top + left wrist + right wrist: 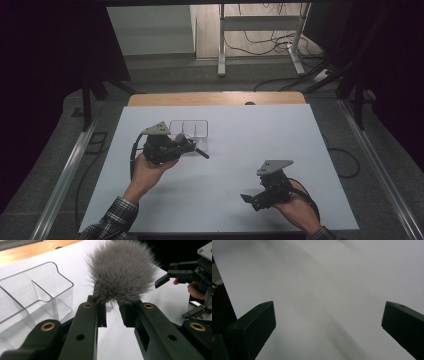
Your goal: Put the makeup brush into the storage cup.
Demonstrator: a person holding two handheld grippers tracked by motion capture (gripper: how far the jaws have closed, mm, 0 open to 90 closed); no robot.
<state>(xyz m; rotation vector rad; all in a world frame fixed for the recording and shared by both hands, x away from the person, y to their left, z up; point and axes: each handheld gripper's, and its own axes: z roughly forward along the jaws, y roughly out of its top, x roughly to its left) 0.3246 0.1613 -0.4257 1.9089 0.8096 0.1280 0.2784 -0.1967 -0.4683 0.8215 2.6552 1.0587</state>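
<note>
Two grippers were over the white sheet (225,150) that covered the table. The left gripper (112,312) had its jaws drawn close together on the base of a grey fluffy ball (122,270), with a narrow gap left between the jaw tips below the fur; the ball stood out beyond the tips. In the high view that gripper (192,147) sat just in front of a clear plastic tray (189,128), on the person's side of it, and the ball (178,137) showed as a small grey tuft at the tray's near edge. In the left gripper view, the tray (37,290) lay just left of the jaws, its divided compartments holding nothing I could make out. The right gripper (248,198) was well apart from the tray, to its right and nearer the person, held low over the sheet. Its jaws stood wide apart in the right gripper view (328,322), with bare white sheet between them and nothing gripped.
</note>
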